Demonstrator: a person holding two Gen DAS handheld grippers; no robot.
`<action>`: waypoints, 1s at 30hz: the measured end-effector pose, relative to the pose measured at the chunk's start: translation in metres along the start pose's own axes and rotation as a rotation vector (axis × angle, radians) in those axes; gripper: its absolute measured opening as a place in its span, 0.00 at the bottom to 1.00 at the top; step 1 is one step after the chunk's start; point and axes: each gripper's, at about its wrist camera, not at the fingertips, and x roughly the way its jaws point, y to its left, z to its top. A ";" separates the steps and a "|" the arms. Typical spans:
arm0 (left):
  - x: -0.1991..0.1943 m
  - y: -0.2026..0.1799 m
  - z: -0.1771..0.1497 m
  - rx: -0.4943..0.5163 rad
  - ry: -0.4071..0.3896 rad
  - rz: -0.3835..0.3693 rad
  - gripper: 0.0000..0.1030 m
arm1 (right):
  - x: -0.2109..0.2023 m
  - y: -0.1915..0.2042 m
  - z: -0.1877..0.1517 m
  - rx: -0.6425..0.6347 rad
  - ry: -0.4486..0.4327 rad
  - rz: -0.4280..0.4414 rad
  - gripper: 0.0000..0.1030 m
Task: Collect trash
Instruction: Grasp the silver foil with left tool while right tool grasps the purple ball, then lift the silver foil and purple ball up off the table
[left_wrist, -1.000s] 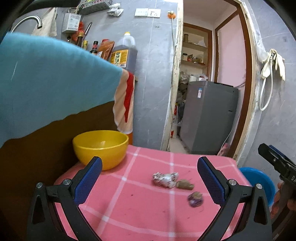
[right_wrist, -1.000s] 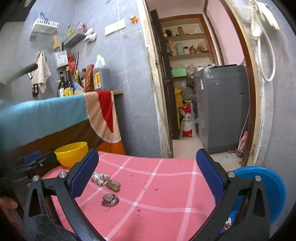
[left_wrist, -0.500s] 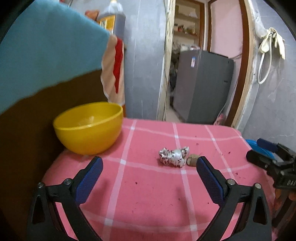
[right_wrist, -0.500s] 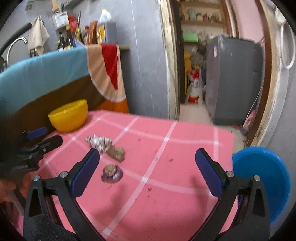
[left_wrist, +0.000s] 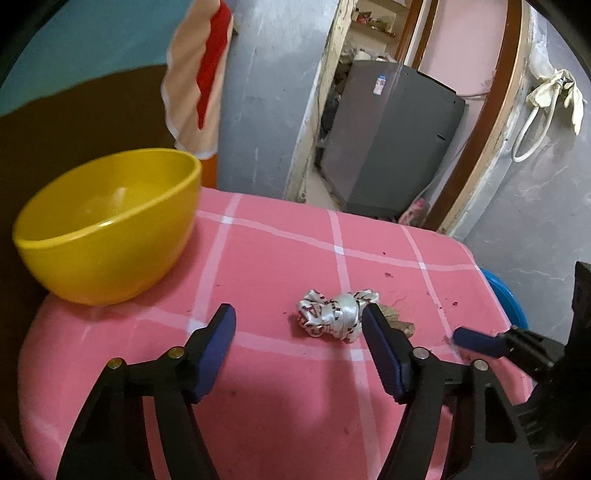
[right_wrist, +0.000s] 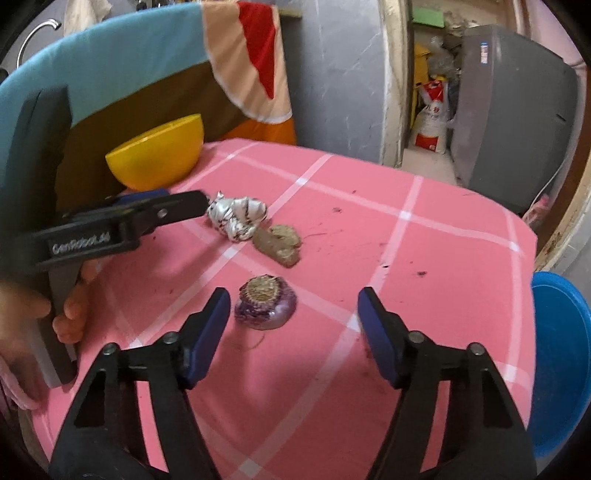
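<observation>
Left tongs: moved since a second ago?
Yes. Left tongs came forward and down toward the crumpled wrapper; the yellow bowl now looms larger. Jaws closing, nothing gripped.

My left wrist view looks steeply down, close over the pink tablecloth (left_wrist: 277, 266); my right wrist view faces likewise, and both share the crumpled wrapper (left_wrist: 328, 319) (right_wrist: 236, 216)

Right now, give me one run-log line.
left gripper: closing, empty, near wrapper | right gripper: closing, empty, near onion end | bowl: empty
</observation>
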 end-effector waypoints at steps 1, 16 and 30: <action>0.001 -0.001 0.002 -0.001 0.008 -0.007 0.61 | 0.003 0.001 0.001 -0.006 0.011 0.003 0.80; 0.022 -0.002 0.019 0.006 0.111 -0.075 0.30 | 0.007 -0.005 0.000 0.028 0.037 0.012 0.48; -0.002 -0.022 -0.006 0.039 0.022 -0.024 0.21 | -0.013 -0.028 -0.002 0.126 -0.086 -0.035 0.48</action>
